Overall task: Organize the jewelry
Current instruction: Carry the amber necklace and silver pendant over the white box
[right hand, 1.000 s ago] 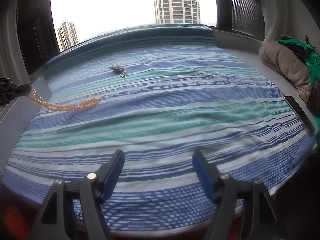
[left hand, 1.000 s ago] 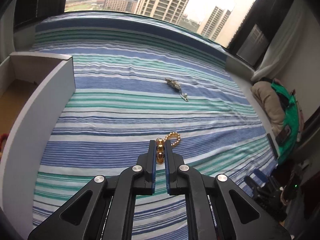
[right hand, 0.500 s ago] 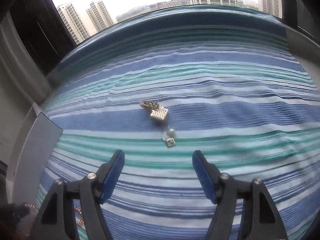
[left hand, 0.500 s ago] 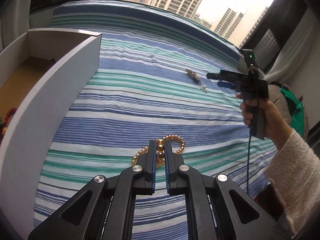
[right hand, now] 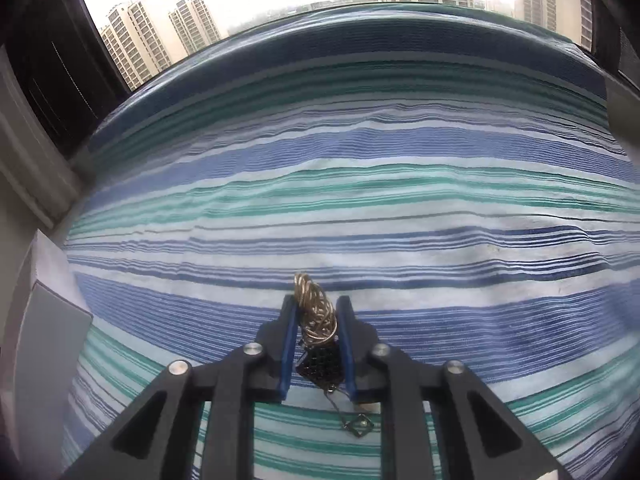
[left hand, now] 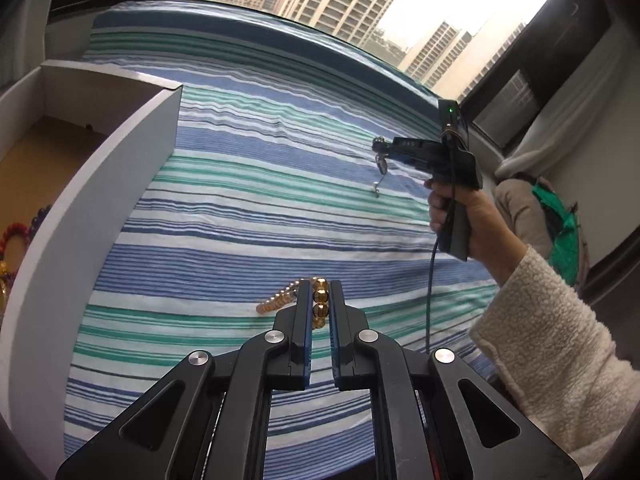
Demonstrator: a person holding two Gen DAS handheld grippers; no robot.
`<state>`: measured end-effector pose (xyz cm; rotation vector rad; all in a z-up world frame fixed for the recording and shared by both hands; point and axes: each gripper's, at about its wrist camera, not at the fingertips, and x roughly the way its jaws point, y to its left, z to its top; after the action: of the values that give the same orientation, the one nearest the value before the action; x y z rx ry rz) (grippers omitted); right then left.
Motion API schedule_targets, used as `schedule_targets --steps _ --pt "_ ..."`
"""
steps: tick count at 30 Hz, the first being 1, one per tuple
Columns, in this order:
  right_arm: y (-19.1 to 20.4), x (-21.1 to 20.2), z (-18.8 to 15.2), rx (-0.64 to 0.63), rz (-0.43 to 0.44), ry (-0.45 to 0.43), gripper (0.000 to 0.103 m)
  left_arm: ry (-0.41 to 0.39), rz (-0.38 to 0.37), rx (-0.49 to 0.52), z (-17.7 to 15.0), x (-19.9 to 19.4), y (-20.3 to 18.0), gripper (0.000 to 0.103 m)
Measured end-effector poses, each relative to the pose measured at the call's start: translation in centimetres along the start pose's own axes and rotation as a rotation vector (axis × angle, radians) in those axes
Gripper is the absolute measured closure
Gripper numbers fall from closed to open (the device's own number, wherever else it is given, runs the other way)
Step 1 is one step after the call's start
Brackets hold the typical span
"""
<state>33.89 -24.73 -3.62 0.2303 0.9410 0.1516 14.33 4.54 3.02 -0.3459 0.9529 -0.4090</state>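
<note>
- left wrist view: the left gripper (left hand: 320,304) is clamped on a gold bead strand (left hand: 280,300) trailing onto the striped cloth (left hand: 248,208), with the white box (left hand: 100,172) wall close on the left.
- right gripper (right hand: 317,320), whose jaws have just been closing, pinches a tangled chain (right hand: 316,312); its pendant (right hand: 360,426) dangles.
- open cloth lies ahead to the window.

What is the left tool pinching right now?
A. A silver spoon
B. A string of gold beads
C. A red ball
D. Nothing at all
B: the left tool is shut on the string of gold beads, with several round gold beads showing between its blue pads and the rest trailing onto the striped blanket.
</note>
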Motion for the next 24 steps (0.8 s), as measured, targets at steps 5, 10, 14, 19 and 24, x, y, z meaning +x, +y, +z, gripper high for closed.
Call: schedule_targets --steps 5,10,14,19,24 --pt "0.1 -7.6 -1.8 -0.028 0.097 -0.077 0.083 -0.077 -0.076 0.024 1.9 -4.7 -2.8 0.098" --pt "3.1 -13.2 -4.6 -0.115 0.158 -0.100 0.083 -0.157 -0.084 0.036 4.0 -10.8 -4.4 0.098" --pt "6.6 -15.7 -7.0 -0.195 0.212 -0.090 0.083 -0.227 -0.043 0.029 4.8 -16.6 -3.9 0.098" --pt "12.8 -17.8 -8.5 -0.301 0.312 -0.069 0.083 -0.319 0.067 0.006 5.1 -23.1 -0.9 0.098" --pt "20.7 -19.7 -8.8 -0.379 0.454 -0.069 0.083 -0.399 0.188 -0.058 4.8 -28.1 4.2 0.098"
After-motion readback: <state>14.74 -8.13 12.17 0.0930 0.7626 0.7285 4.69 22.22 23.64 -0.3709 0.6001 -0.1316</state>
